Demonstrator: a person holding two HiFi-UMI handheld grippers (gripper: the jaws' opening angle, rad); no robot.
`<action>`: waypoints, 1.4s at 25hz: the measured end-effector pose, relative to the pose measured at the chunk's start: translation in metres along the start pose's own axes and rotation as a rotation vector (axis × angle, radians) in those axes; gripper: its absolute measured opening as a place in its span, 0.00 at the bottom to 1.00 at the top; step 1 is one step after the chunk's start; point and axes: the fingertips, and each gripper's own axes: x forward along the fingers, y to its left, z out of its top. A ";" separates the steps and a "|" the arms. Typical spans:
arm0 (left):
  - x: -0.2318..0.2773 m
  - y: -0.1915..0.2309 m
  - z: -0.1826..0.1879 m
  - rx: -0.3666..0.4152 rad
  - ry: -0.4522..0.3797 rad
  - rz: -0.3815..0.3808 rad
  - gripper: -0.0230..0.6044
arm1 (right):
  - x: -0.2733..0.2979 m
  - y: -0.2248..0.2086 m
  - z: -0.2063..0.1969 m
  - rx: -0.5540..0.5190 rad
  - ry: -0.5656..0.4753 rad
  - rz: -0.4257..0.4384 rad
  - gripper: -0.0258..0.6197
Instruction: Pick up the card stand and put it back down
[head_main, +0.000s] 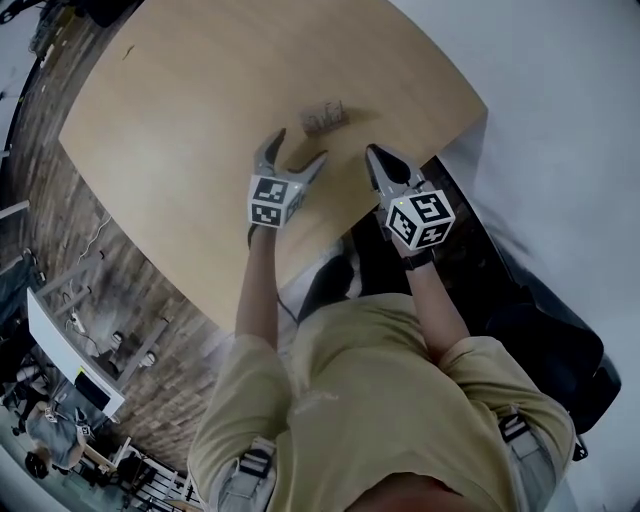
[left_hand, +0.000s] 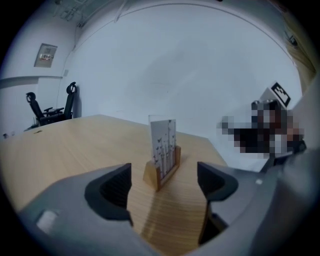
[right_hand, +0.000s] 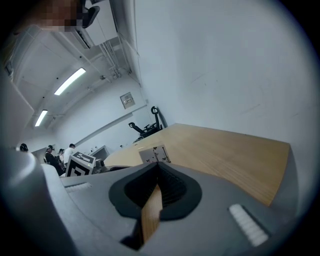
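Observation:
The card stand (head_main: 323, 117) is a small wooden block holding an upright white card with a dark print; it stands on the light wooden table (head_main: 190, 110). My left gripper (head_main: 300, 146) sits just short of the card stand with its jaws wide apart and nothing between them. In the left gripper view the card stand (left_hand: 162, 155) stands free on the wood beyond my left gripper (left_hand: 165, 184), touching neither pad. My right gripper (head_main: 372, 152) rests to the right of the stand, shut and empty. In the right gripper view the card stand (right_hand: 154, 154) peeks over my right gripper (right_hand: 157, 169).
The table's right edge (head_main: 455, 135) runs close past the right gripper, with a white wall beyond it. Black office chairs (left_hand: 50, 107) stand at the far left of the room. A dark seat (head_main: 545, 335) lies below the near table edge. Several people (right_hand: 60, 152) are far off.

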 end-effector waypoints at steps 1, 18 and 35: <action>0.006 0.003 0.000 0.014 0.004 -0.007 0.67 | 0.003 -0.003 -0.002 0.005 0.005 -0.003 0.05; 0.081 0.009 0.009 0.191 0.069 -0.087 0.38 | 0.034 -0.034 -0.008 0.035 0.067 0.021 0.05; 0.028 -0.032 0.071 0.079 0.010 -0.147 0.15 | 0.022 -0.026 0.083 0.047 -0.130 -0.001 0.05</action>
